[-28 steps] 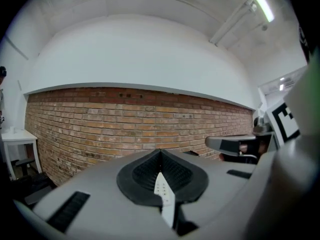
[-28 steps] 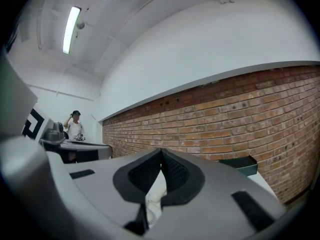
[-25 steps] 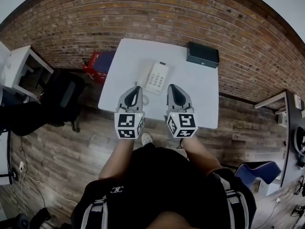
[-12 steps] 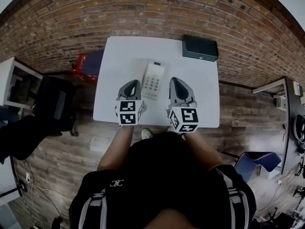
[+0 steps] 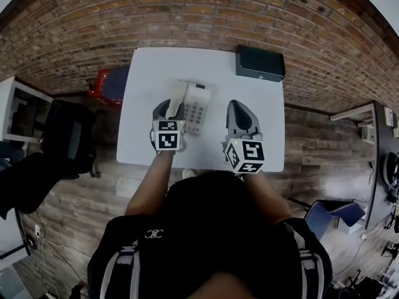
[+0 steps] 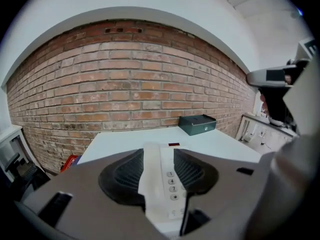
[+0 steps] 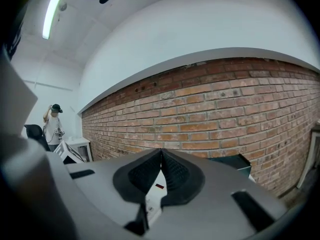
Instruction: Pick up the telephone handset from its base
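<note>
A white telephone base (image 5: pixel 199 108) with a keypad lies on the white table (image 5: pixel 146 136). Its white handset (image 5: pixel 179 96) rests along the base's left side. My left gripper (image 5: pixel 171 106) hangs over the handset's near end, tilted down. In the left gripper view its jaws are opening, and the handset (image 6: pixel 152 176) runs between them beside the keypad (image 6: pixel 171 184); the pads do not press on it. My right gripper (image 5: pixel 236 106) is to the right of the phone, shut with nothing held. In the right gripper view its tips (image 7: pixel 161 152) meet above the phone base (image 7: pixel 156 193).
A dark box (image 5: pixel 260 63) stands at the table's far right corner, against the brick wall. A red object (image 5: pixel 101 83) sits on the floor left of the table, with a black chair (image 5: pixel 68 136) nearer. A person (image 7: pixel 52 125) stands far off.
Both grippers moved forward over the table. The left one dropped onto the handset's near end and its jaws parted. The right one stayed shut beside the phone.
</note>
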{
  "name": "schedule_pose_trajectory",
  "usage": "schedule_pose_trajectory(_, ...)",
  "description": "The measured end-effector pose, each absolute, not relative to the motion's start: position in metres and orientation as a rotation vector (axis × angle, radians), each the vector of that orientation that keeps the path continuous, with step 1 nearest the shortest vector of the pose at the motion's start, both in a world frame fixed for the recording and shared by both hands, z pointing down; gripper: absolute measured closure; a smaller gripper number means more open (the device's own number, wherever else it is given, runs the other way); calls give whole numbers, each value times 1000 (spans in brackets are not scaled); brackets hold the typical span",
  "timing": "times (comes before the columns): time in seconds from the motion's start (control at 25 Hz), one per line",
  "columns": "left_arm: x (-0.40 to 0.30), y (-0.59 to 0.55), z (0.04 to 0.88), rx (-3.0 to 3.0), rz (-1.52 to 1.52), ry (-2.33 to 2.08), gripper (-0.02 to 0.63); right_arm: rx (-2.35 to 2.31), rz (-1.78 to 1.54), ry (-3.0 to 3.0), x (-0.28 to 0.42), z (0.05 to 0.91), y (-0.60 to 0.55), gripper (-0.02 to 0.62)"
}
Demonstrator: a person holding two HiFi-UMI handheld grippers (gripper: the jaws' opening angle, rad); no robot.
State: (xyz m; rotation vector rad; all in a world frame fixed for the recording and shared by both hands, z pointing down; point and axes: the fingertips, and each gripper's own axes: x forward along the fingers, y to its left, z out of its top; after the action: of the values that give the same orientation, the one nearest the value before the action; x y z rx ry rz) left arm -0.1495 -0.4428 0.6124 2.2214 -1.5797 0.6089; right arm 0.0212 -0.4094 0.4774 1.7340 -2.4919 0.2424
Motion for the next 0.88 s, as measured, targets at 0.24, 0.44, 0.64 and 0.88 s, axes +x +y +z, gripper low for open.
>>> schedule_pose_trajectory(0.24, -154, -458, 656, 2107, 804, -1538, 347, 1734, 231, -2460, 38, 481, -417, 597)
schedule_pose_trajectory(0.44, -163, -469, 672, 2031, 878, -1548, 347, 1743, 240, -2443, 51, 484, -423, 597)
schedule_pose_trajectory(0.64, -160, -477, 679, 2003, 956, -1534, 347, 1760, 255, -2398, 64, 492, -425, 597)
schedule_pose_trajectory(0.88, -158, -483, 688, 1954, 995, -1512, 347, 1762, 281, -2372, 77, 498, -426, 597)
